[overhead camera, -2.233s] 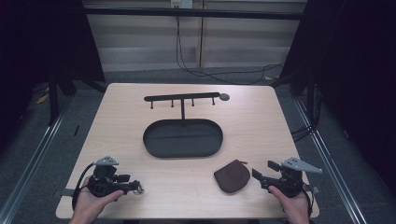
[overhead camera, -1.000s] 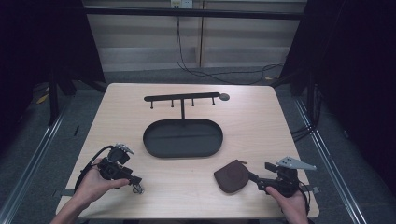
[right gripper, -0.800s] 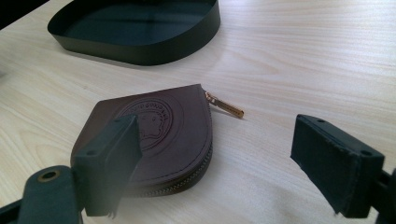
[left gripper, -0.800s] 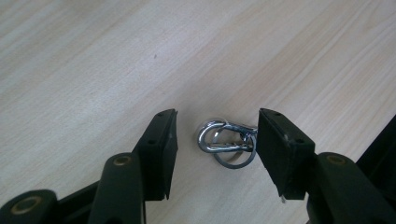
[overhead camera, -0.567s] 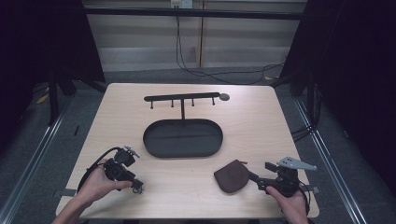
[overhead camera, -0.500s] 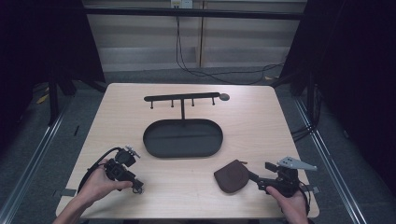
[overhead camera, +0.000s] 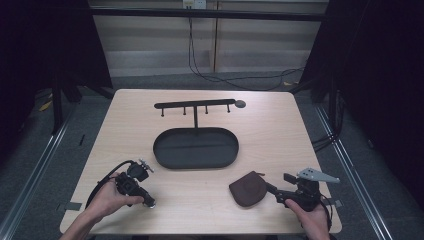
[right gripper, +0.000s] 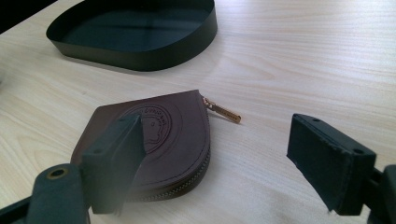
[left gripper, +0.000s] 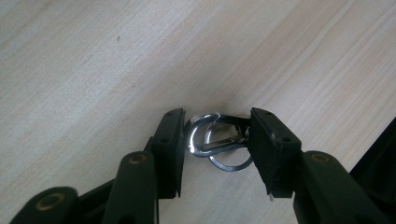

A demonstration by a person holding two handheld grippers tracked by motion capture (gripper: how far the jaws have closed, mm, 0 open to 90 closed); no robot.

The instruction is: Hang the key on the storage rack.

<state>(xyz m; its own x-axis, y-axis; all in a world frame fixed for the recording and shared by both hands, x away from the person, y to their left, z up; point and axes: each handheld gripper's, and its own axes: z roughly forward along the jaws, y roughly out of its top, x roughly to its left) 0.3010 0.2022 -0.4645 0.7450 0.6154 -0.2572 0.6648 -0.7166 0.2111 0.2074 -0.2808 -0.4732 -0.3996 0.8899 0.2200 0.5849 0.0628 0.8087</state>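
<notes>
A pale wooden table (overhead camera: 150, 115) carries everything, and the black oval tray (overhead camera: 196, 148) at its middle serves as the marker for the rest. Behind the tray, on a thin post that rises at its far rim, a black rack (overhead camera: 194, 105) holds out a bar with short pegs hanging from it.

On the near right of the tray, apart from it, a brown zip pouch (overhead camera: 248, 189) lies flat on the wood. The right gripper view shows a round stamp on its top face and a brass zip pull (right gripper: 224, 111) sticking out from its edge toward the tray. The right gripper (right gripper: 212, 154) sits low at the pouch's near side, its jaws wide apart: one jaw overlaps the pouch in that view, whether touching it I cannot tell, while the other stands clear over bare wood, so nothing is clamped.

On the near left of the tray, a person's left hand (overhead camera: 107, 200) tips the left gripper (left gripper: 215, 145) down at the tabletop. Its jaws have just been closing, and a small bunch of metal key rings (left gripper: 212, 142) lies on the wood between them. Both pads stand right against the rings, one at each side; I cannot tell whether they press yet. A dark corner, perhaps of the tray, edges into that view just beside the jaws.
</notes>
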